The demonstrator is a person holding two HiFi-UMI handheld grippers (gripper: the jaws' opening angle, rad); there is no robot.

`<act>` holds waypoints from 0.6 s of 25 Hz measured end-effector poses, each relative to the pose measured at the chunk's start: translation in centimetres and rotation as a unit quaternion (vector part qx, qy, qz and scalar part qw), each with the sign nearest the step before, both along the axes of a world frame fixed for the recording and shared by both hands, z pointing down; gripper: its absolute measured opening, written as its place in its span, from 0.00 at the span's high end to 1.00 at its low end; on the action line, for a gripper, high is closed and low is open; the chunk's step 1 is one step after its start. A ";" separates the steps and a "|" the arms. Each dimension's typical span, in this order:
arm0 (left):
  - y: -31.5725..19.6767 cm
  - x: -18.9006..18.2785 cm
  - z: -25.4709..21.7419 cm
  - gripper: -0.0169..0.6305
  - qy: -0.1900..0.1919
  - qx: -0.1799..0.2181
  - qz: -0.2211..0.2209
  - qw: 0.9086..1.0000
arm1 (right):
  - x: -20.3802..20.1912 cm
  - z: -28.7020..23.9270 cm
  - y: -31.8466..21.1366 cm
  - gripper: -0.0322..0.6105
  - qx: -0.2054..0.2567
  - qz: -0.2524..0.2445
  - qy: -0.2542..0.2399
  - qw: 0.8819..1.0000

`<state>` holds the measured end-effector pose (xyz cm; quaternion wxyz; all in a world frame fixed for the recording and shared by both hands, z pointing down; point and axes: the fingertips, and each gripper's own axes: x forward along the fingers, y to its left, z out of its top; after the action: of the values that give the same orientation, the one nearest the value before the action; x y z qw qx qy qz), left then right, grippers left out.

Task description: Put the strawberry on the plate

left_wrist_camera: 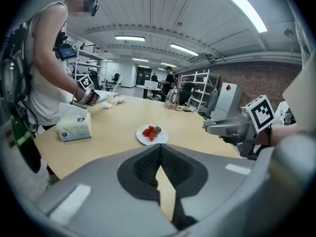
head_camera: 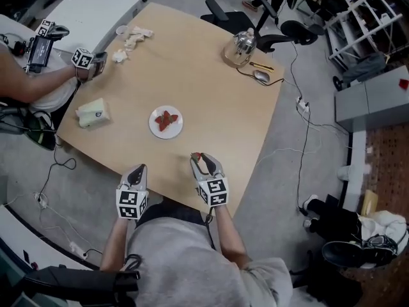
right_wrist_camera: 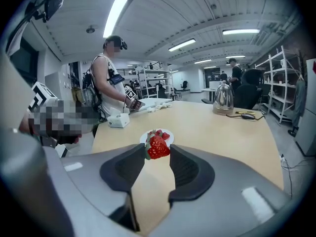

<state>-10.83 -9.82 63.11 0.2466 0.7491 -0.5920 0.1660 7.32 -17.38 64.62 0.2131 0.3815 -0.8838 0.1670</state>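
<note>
Strawberry (right_wrist_camera: 158, 146) is the thing to watch: your right gripper (head_camera: 202, 161) has it pinched between the tips of its jaws, green cap to the left. The jaws stand fairly wide apart because the fruit is broad. Holding it at the very tips looks sensible, since it leaves the berry free to drop clear once you let go.

You hold that gripper above the near edge of the tabletop (head_camera: 192, 69), close to your body. The plate (head_camera: 154, 128) lies ahead and a little to your left, well apart from the fruit. In the right gripper view the plate sits directly behind the berry, so you seem to be aimed straight at it.

Your left gripper (head_camera: 137, 173) hangs beside the right one at the same near edge. Its jaws are closed together with nothing between them, and it looks parked to keep out of the way.

The plate already carries a small pile of berries (head_camera: 166, 119) in its middle, with bare white around them. A spot on that bare ring would suit best, so your fruit does not roll off the pile.

The box (head_camera: 92, 112) lies well to the left, and nothing stands between your right gripper and the plate.
</note>
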 end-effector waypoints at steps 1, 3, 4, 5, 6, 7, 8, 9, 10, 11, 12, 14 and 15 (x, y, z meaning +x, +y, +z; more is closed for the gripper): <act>-0.1 -0.3 -0.1 0.94 -0.001 0.001 -0.005 1.000 | -0.3 -0.1 -0.4 0.69 0.000 -0.004 -0.002 1.000; -0.3 -0.8 -0.2 0.94 0.000 0.003 -0.014 1.000 | -1.0 -0.1 -1.0 0.69 0.000 -0.011 -0.001 1.000; -0.4 -1.1 -0.3 0.94 0.001 0.003 -0.018 1.000 | -1.3 -0.1 -1.2 0.69 0.000 -0.015 0.001 1.000; -0.5 -1.4 -0.3 0.94 0.002 0.002 -0.021 1.000 | -1.7 -0.1 -1.5 0.69 0.001 -0.019 0.002 1.000; -0.6 -1.7 -0.2 0.94 0.004 0.002 -0.024 1.000 | -2.1 -0.1 -1.8 0.69 0.003 -0.023 0.003 1.000; -0.8 -1.9 -0.1 0.94 0.005 0.002 -0.025 1.000 | -2.6 -0.1 -2.1 0.69 0.004 -0.027 0.003 1.000; -1.1 -2.0 0.0 0.94 0.005 0.002 -0.024 1.000 | -3.0 -0.1 -2.5 0.69 0.006 -0.030 0.004 1.000; -1.3 -2.2 0.1 0.94 0.004 0.002 -0.022 1.000 | -3.4 0.0 -2.8 0.69 0.007 -0.033 0.004 0.999; -1.4 -2.3 0.3 0.94 0.003 0.001 -0.021 1.000 | -3.8 0.1 -3.0 0.69 0.006 -0.035 0.005 0.999; -1.4 -2.5 0.5 0.94 0.003 -0.001 -0.021 1.000 | -4.2 0.4 -3.0 0.69 0.005 -0.036 0.007 0.999; -1.3 -2.7 0.7 0.94 0.006 -0.004 -0.022 1.000 | -4.5 0.6 -2.9 0.69 0.002 -0.037 0.008 0.999; -1.0 -3.1 1.0 0.94 0.014 -0.011 -0.026 0.999 | -5.0 1.1 -2.8 0.69 -0.005 -0.039 0.011 0.999; -1.1 -3.3 1.1 0.94 0.016 -0.015 -0.028 0.999 | -5.3 1.2 -3.1 0.69 -0.007 -0.040 0.013 0.999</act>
<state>-14.08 -10.92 64.17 0.2712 0.7313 -0.6061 0.1560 2.03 -20.48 65.81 0.2333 0.3469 -0.8943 0.1597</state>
